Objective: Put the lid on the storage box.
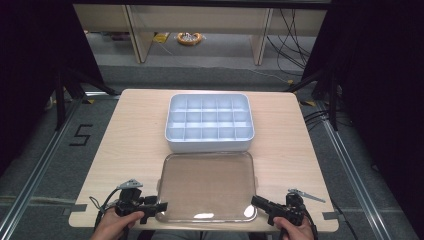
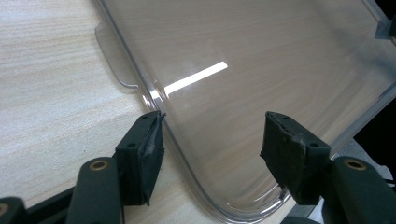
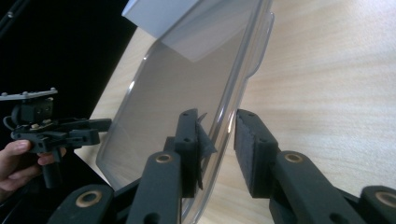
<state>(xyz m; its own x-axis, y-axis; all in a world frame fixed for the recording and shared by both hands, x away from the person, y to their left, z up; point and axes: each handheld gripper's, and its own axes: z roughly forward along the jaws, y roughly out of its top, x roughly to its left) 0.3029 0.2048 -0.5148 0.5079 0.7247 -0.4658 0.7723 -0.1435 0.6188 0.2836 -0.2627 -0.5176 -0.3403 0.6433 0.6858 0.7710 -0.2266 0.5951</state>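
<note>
- Nearest the person, the left tongs (image 1: 161, 206) sit at the near-left corner of the clear lid (image 1: 207, 185), held by the left hand (image 1: 116, 225). In the left gripper view the jaws stand wide apart, one over the bare tabletop (image 2: 51, 84) outside the rim and the other over the lid's (image 2: 261, 70) panel, so the corner lies between them ungripped.
- The right tongs (image 1: 256, 200), held by the right hand (image 1: 295, 231), are at the near-right corner. In the right gripper view the jaws straddle the lid's (image 3: 187, 93) raised rim with a narrow gap on each side; they look open, though whether the left pad brushes the plastic is hard to tell.
- The lid lies flat on the near half of the tabletop (image 1: 130, 130), its far edge just beside the compartment box (image 1: 209, 122).
- The box sits in the middle of the tabletop, uncovered, with its grid of compartments apparently empty.
- Judged from this, the step in hand is the approach to grasp: both tongs are set at the lid's near corners and neither has clamped.
- The next move calls for both tongs to close on the rim evenly, then a level lift and a carry away from the person over the box, so the lid settles squarely on its walls.
- The thin, slick rim could slip if one side closes earlier than the other.
</note>
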